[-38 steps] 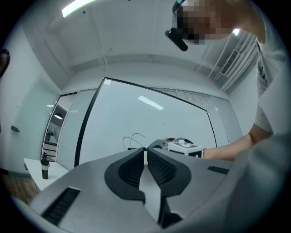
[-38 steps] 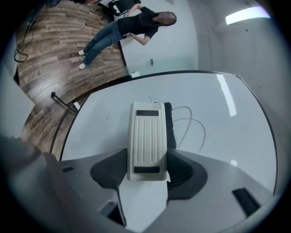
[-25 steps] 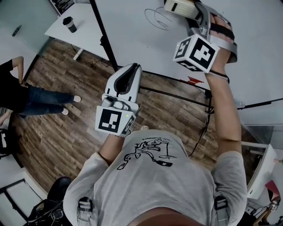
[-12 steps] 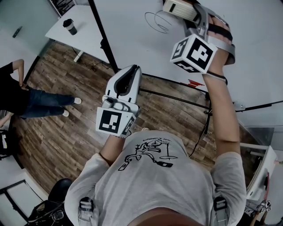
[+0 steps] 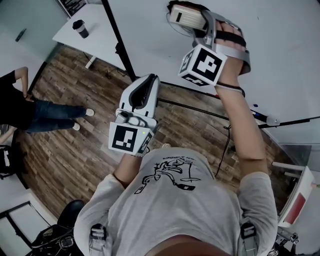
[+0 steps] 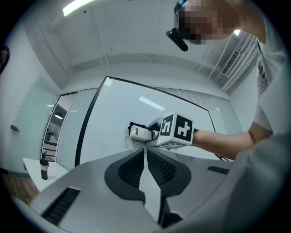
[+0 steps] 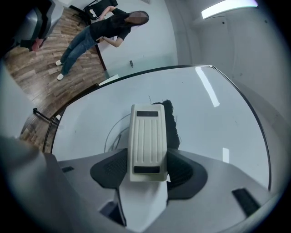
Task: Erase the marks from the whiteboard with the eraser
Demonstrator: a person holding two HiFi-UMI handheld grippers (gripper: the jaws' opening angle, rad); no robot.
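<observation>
The whiteboard (image 5: 150, 35) fills the top of the head view. My right gripper (image 5: 196, 21) is shut on the cream eraser (image 5: 185, 15) and holds it flat against the board. In the right gripper view the eraser (image 7: 146, 136) sits between the jaws, its black felt (image 7: 169, 119) on the board, and thin curved pen marks (image 7: 112, 133) show just left of it. My left gripper (image 5: 145, 89) hangs lower, away from the board, shut with nothing in it. From the left gripper view (image 6: 145, 159) I see the eraser (image 6: 140, 133) on the board ahead.
The board's black frame post (image 5: 116, 40) and low stand bar (image 5: 200, 107) run over wood floor. A white table (image 5: 90, 37) with a dark cup (image 5: 79, 27) stands at the far left. A person (image 5: 30, 110) stands at the left.
My right gripper has slid the eraser leftward along the board, over the curved marks. The left gripper has stayed where it was.
</observation>
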